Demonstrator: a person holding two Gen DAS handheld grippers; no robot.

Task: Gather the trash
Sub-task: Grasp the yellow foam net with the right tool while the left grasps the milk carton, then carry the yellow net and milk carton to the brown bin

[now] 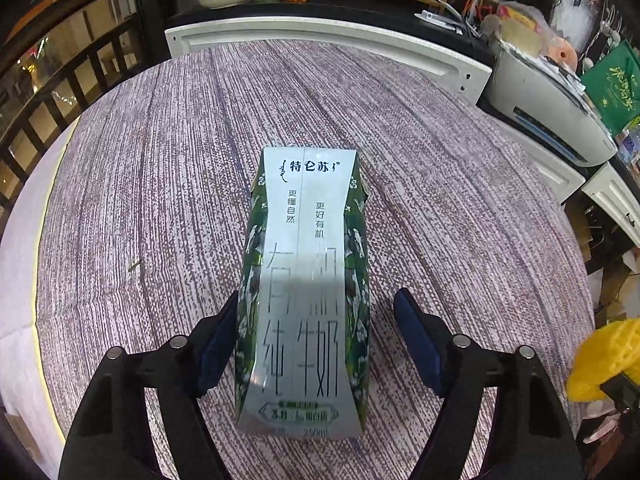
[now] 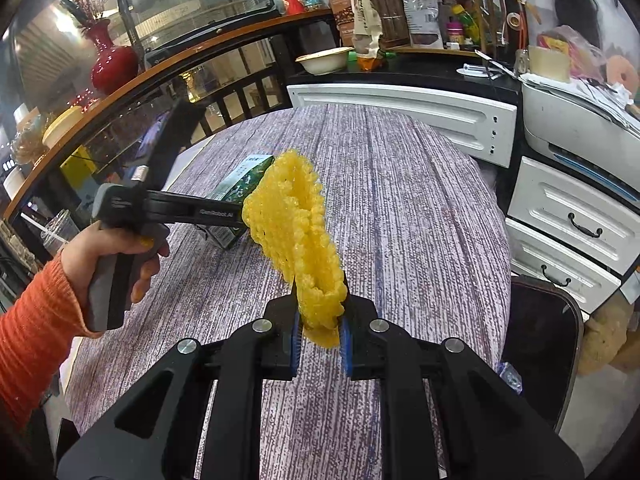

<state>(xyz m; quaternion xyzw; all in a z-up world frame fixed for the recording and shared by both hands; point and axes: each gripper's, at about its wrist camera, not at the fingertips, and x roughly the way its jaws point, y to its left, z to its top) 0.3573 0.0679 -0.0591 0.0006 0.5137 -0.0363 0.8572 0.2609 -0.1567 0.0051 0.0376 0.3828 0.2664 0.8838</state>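
A green and silver milk carton (image 1: 304,280) lies flat on the round table's purple woven cloth (image 1: 160,160). My left gripper (image 1: 318,300) straddles the carton's near half. Its left pad (image 1: 218,340) is at the carton's side, while the right pad (image 1: 416,340) stands clear with a gap, so the gripper is open. In the right wrist view my right gripper (image 2: 320,312) is shut on a yellow foam net sleeve (image 2: 296,220), held up above the table. Behind the net the carton (image 2: 244,182) shows partly. A hand in an orange sleeve (image 2: 116,248) holds the left gripper's handle.
A white cabinet panel (image 2: 400,108) borders the table's far edge. A printer (image 1: 552,108) and white drawers (image 2: 568,216) stand to the right, with a dark seat (image 2: 540,340) below them. A bowl (image 2: 324,58) sits on the counter and a red vase (image 2: 112,60) on the left shelf.
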